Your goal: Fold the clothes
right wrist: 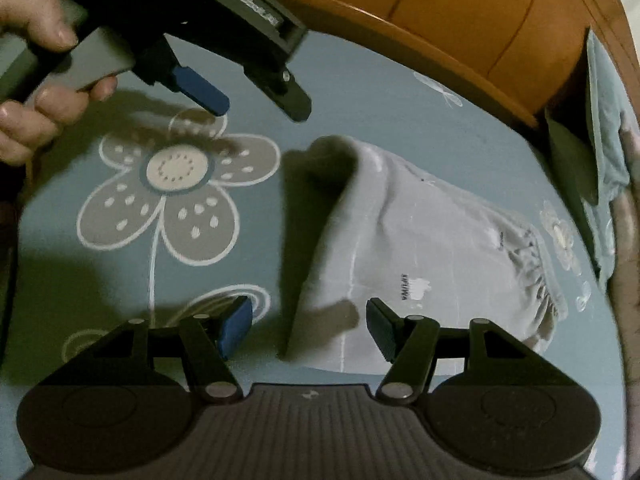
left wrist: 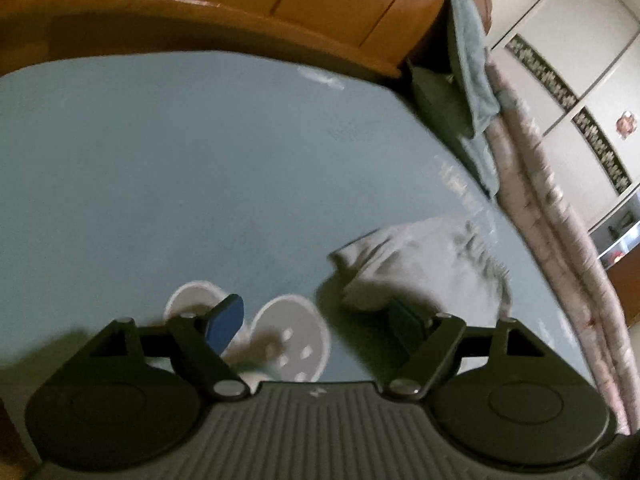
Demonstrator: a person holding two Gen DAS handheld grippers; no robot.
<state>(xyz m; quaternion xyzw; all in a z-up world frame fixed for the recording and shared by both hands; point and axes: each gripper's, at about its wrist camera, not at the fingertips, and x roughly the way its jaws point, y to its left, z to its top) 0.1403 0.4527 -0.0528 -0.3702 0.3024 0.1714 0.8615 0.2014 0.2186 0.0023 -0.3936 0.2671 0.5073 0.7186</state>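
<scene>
Your right gripper (right wrist: 308,326) sits nearest the lens, its two blue-padded fingers spread apart with nothing pinched between them; the near edge of the grey garment (right wrist: 424,240) lies on the bed just beyond its tips, towards one o'clock. Your left gripper (left wrist: 318,320) also stands open and empty, hovering over the bed sheet (left wrist: 180,168), and from the right wrist view you see it at eleven o'clock, held in your left hand (right wrist: 36,72), with the flower print (right wrist: 176,196) beneath it. You are working on a bed, not a counter: a blue-grey sheet with one large grey-and-white flower and a few smaller pale prints. One garment is in view, a light grey piece with a gathered waistband at its three o'clock end and a raised fold at its eleven o'clock corner; it lies flat on the sheet, well apart from the left gripper. An orange-brown wooden headboard (right wrist: 440,20) curves along twelve o'clock. At two o'clock a teal cloth (left wrist: 474,68) hangs beside it. Past the bed's three o'clock edge the left wrist view shows a pale wardrobe (left wrist: 568,48) with dark patterned bands. The left wrist view is blurred.
</scene>
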